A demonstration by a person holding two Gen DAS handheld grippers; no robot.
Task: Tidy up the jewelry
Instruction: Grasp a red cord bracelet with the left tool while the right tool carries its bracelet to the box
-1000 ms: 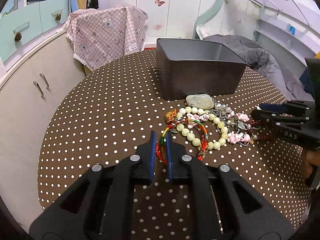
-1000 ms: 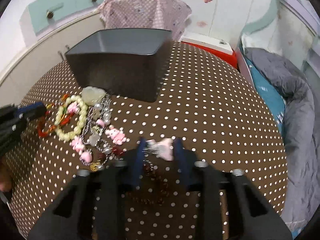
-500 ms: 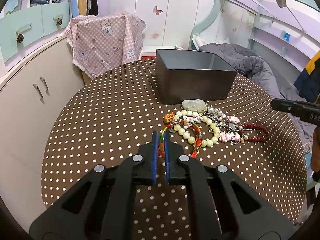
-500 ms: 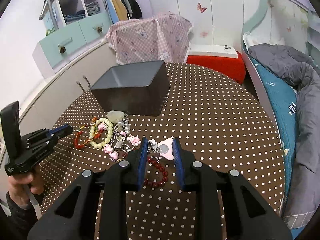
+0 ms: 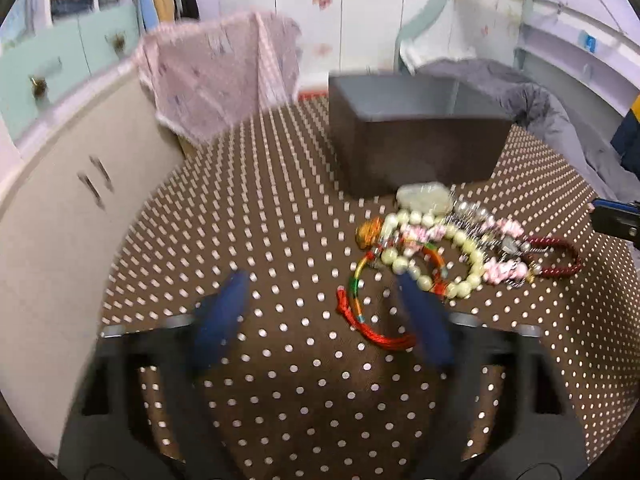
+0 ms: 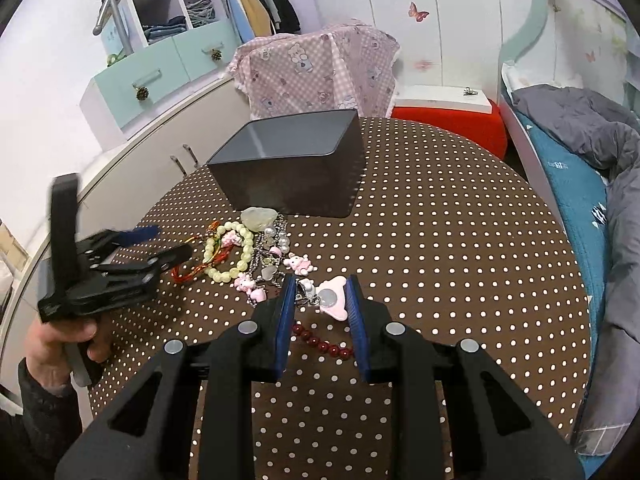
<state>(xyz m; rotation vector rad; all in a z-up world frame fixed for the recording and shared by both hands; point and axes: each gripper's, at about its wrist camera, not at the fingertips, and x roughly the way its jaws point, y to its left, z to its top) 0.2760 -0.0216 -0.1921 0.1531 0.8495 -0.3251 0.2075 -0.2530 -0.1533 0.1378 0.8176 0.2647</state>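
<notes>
A pile of jewelry [image 5: 440, 248] [image 6: 256, 256] lies on the brown dotted table in front of a dark grey box [image 5: 420, 152] [image 6: 292, 184]. It holds a pale bead bracelet [image 5: 472, 256], a jade stone [image 6: 260, 218] and pink charms. My left gripper [image 5: 324, 308] [image 6: 168, 244] is blurred and its jaws are opening. A red-green braided bracelet [image 5: 356, 300] lies on the cloth between them, untouched by the pads. My right gripper [image 6: 321, 292] is shut on a pink bear charm [image 6: 332, 300] held above the table. A dark red bead bracelet [image 6: 324, 344] [image 5: 552, 256] shows below it.
A pink checked cloth [image 6: 320, 68] drapes a chair behind the table. A cream cabinet [image 5: 60, 208] runs along the left and a bed with a grey duvet [image 6: 592, 128] along the right. A red stool [image 6: 452, 120] stands beyond the far edge.
The left jaws have gone from shut to wide apart, leaving the braided bracelet on the table. The right gripper has risen with the pink charm still in it.
</notes>
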